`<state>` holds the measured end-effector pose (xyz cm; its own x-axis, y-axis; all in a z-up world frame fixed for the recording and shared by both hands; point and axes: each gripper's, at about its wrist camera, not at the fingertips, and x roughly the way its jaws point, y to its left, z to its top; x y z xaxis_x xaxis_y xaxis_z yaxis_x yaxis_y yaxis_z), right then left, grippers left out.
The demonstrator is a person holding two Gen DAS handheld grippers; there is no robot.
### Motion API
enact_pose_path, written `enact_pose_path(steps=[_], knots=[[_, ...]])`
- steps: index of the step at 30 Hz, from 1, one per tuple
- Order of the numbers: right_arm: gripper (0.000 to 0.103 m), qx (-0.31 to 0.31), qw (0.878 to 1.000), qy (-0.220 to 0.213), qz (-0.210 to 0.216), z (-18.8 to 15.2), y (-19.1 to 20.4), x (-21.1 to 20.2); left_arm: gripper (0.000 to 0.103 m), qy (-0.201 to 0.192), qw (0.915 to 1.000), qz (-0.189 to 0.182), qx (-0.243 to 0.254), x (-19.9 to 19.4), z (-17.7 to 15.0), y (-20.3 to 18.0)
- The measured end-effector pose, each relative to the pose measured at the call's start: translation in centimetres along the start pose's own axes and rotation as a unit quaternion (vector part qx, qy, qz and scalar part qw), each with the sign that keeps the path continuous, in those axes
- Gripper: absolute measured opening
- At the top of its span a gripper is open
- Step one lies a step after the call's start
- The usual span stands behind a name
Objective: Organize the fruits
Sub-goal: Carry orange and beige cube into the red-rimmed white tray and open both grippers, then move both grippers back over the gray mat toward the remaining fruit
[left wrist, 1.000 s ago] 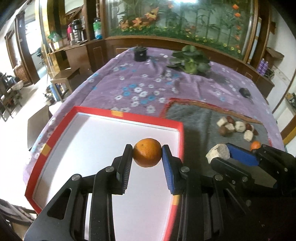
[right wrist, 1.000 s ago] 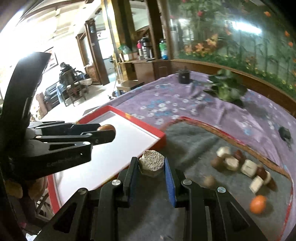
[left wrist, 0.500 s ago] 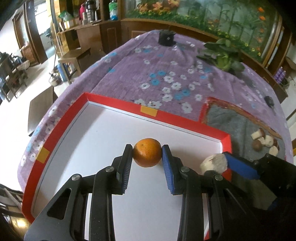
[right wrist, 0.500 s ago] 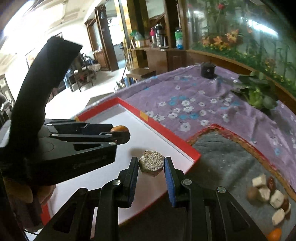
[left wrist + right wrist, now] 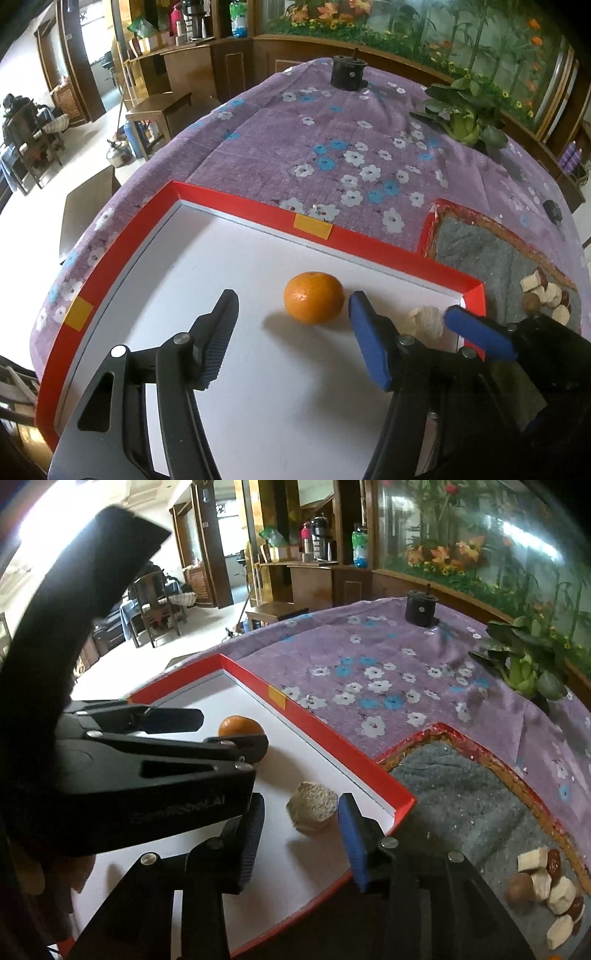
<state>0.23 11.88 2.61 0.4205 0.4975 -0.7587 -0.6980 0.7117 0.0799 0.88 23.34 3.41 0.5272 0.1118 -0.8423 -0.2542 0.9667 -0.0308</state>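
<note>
An orange (image 5: 314,297) rests on the white floor of the red-rimmed tray (image 5: 258,214). My left gripper (image 5: 291,299) straddles it with jaws opening; there is a wide gap on the black-finger side and a thin one by the blue pad. A beige, rough-topped hexagonal piece (image 5: 312,806) lies in the tray's near right corner, between the opening jaws of my right gripper (image 5: 301,805), with neither pad pressing on it. The right wrist view also shows the left gripper (image 5: 232,729) around the orange (image 5: 236,725). The left wrist view shows the beige piece (image 5: 424,321) too.
A grey mat (image 5: 461,775) with a red-brown border lies right of the tray (image 5: 314,723) and holds a pile of white and brown pieces (image 5: 546,882). On the purple flowered cloth farther back stand a black cylinder (image 5: 347,72) and a leafy green vegetable (image 5: 465,118).
Both grippers moved left from the mat edge over the tray and came lower. Their jaws then parted, letting go of the orange and the beige piece, which now sit on the tray floor.
</note>
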Motion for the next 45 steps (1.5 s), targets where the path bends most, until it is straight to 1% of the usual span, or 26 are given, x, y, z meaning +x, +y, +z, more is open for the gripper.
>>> enact_pose_path(steps=[4,6,11,12,13,16,21,26,31,37,41,45], knots=[[0.041,0.017,1.0,-0.018,0.005,-0.9,-0.4,-2.5,0.063,-0.021,0.9998,0.007,0.002,-1.5,-0.4,-0.4],[0.045,0.027,0.999,-0.03,0.005,-1.6,-0.7,-4.0,0.063,-0.032,0.9995,0.003,0.001,-2.6,-0.7,-0.8],[0.046,0.055,0.997,-0.054,0.001,-3.3,-2.2,-7.4,0.062,-0.055,0.9981,-0.016,0.021,-5.4,-1.7,-3.3],[0.046,0.063,0.996,-0.058,-0.01,-4.1,-3.0,-8.6,0.062,-0.057,0.9978,-0.022,0.024,-5.8,-1.9,-3.8],[0.046,0.063,0.996,-0.058,-0.01,-4.1,-3.0,-8.6,0.062,-0.058,0.9974,-0.031,0.028,-6.2,-2.2,-4.5],[0.046,0.077,0.995,-0.063,-0.029,-5.7,-4.3,-10.5,0.062,-0.058,0.9965,-0.048,0.037,-6.8,-2.7,-6.3],[0.046,0.103,0.991,-0.062,-0.066,-8.8,-6.9,-13.1,0.062,-0.044,0.9949,-0.069,0.059,-7.0,-3.6,-9.5],[0.046,0.137,0.984,-0.065,-0.088,-12.0,-9.6,-15.1,0.062,-0.028,0.9924,-0.082,0.088,-6.6,-4.6,-12.7],[0.046,0.164,0.979,-0.071,-0.094,-14.4,-11.7,-16.5,0.062,-0.013,0.9895,-0.091,0.112,-5.6,-5.2,-15.9],[0.046,0.181,0.976,-0.07,-0.097,-16.1,-13.5,-17.2,0.062,0.009,0.9863,-0.099,0.131,-3.5,-5.7,-18.9],[0.046,0.191,0.974,-0.07,-0.102,-17.0,-14.7,-17.5,0.062,0.018,0.9854,-0.098,0.139,-2.5,-5.8,-20.1],[0.046,0.209,0.971,-0.07,-0.093,-17.1,-16.1,-17.3,0.062,0.021,0.9853,-0.097,0.14,-1.9,-5.6,-20.7]])
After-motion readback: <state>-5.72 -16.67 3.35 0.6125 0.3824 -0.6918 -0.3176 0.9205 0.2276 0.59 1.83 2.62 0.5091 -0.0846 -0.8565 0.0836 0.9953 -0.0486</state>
